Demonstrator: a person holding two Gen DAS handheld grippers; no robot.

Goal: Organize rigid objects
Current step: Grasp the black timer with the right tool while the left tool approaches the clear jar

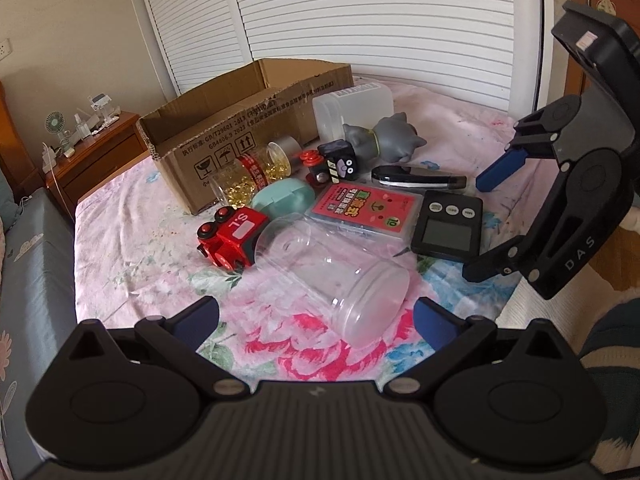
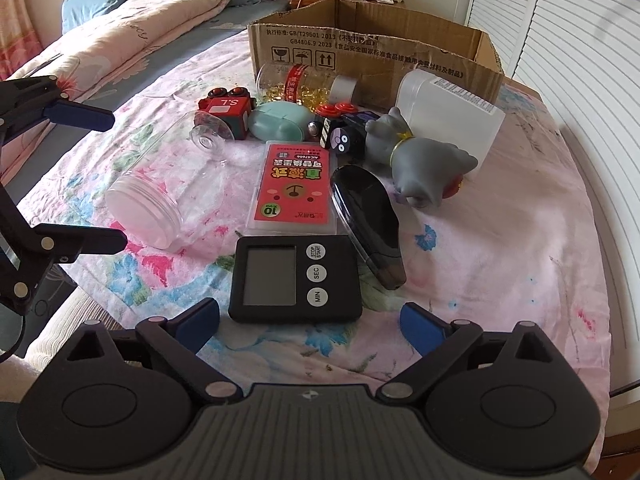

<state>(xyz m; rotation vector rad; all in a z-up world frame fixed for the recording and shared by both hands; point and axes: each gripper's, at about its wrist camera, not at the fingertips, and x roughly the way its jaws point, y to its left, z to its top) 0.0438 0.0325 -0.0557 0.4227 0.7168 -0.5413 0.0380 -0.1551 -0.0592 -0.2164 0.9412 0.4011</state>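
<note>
Rigid objects lie on a floral bedsheet before an open cardboard box (image 1: 248,120) (image 2: 372,52). A clear plastic jar (image 1: 332,276) (image 2: 160,188) lies on its side just ahead of my left gripper (image 1: 316,316), which is open and empty. A black digital timer (image 2: 296,278) (image 1: 446,226) lies just ahead of my right gripper (image 2: 310,318), also open and empty. My right gripper shows in the left wrist view (image 1: 484,224); my left shows in the right wrist view (image 2: 116,178).
Also on the sheet: a red toy train (image 1: 230,236), mint case (image 1: 282,198), red card box (image 1: 364,210), capsule bottle (image 1: 256,170), grey cat figure (image 1: 384,140), black cube toy (image 1: 340,160), black flat device (image 1: 416,178), white container (image 1: 352,108). A nightstand (image 1: 92,144) stands left.
</note>
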